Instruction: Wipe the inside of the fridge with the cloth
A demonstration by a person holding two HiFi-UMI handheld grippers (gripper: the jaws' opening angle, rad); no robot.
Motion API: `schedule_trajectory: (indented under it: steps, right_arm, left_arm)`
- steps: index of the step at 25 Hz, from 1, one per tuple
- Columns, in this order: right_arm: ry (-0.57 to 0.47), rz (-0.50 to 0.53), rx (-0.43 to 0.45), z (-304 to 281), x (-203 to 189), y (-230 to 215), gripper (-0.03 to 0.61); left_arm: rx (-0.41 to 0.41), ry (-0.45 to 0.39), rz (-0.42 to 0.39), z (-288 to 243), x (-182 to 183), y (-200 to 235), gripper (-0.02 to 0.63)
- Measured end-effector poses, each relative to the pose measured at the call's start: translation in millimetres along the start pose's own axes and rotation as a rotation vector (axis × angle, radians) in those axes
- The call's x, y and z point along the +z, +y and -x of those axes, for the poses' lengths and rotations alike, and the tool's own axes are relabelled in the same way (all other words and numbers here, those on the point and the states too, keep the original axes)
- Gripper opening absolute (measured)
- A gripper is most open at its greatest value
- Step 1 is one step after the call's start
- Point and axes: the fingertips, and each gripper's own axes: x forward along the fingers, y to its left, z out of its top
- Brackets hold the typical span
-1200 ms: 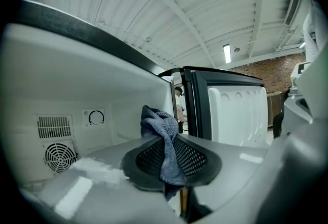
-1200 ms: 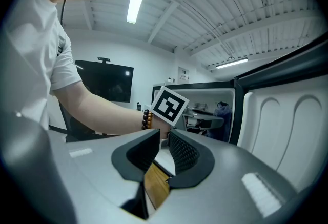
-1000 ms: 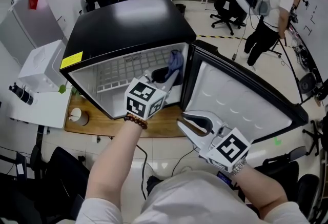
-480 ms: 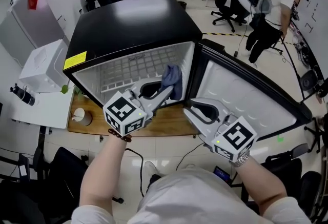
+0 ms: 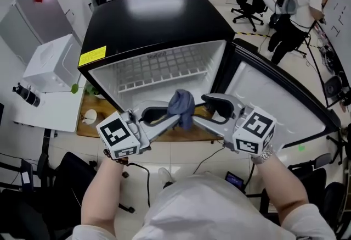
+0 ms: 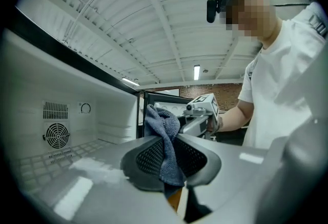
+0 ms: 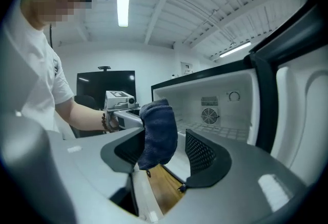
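Soft, light and limp by the look of it: a blue cloth (image 5: 181, 107), bunched in front of the open fridge (image 5: 159, 19), outside the cavity and between the two tools. Clenched at its lower folds in the left tool (image 5: 176, 117), the rest flopping over the top. As for the right tool (image 5: 200, 110): released, jaws just now sprung wide, with the cloth hanging between them, against one pad and clear of the other.

Best taken at a thick bunch, deep in the pads (a thin edge would likely slip out under rubbing). No risk of breakage.

Shown only from the head: the black top, the wire shelf (image 5: 159, 71), the door (image 5: 269, 96) swung right. Shown only from the tools' own views: the fan (image 7: 208, 114) on the back wall, and the seat of the cloth in each pair of jaws.
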Motion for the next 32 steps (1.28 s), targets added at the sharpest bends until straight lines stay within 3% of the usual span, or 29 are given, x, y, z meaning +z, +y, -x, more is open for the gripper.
schedule_trajectory:
  steps: [7, 13, 16, 19, 24, 32]
  right_arm:
    - [0.019, -0.118, 0.361, -23, 1, 47, 0.250]
    - [0.039, -0.151, 0.532, -38, 2, 78, 0.249]
    - [0.052, -0.136, 0.516, -48, -2, 80, 0.173]
    - [0.076, -0.114, 0.488, -59, -8, 80, 0.142]
    - [0.100, -0.065, 0.377, -83, -27, 71, 0.106]
    - [0.102, 0.074, 0.167, -124, -57, 58, 0.092]
  left_arm:
    - [-0.142, -0.009, 0.071, 33, 0, -26, 0.057]
    - [-0.189, 0.014, 0.092, 52, -6, -37, 0.057]
    - [-0.163, 0.023, 0.095, 61, -12, -33, 0.057]
    - [-0.115, 0.047, 0.085, 69, -21, -26, 0.058]
    - [0.039, 0.113, 0.048, 79, -47, -4, 0.082]
    - [0.257, 0.191, 0.076, 105, -88, 30, 0.209]
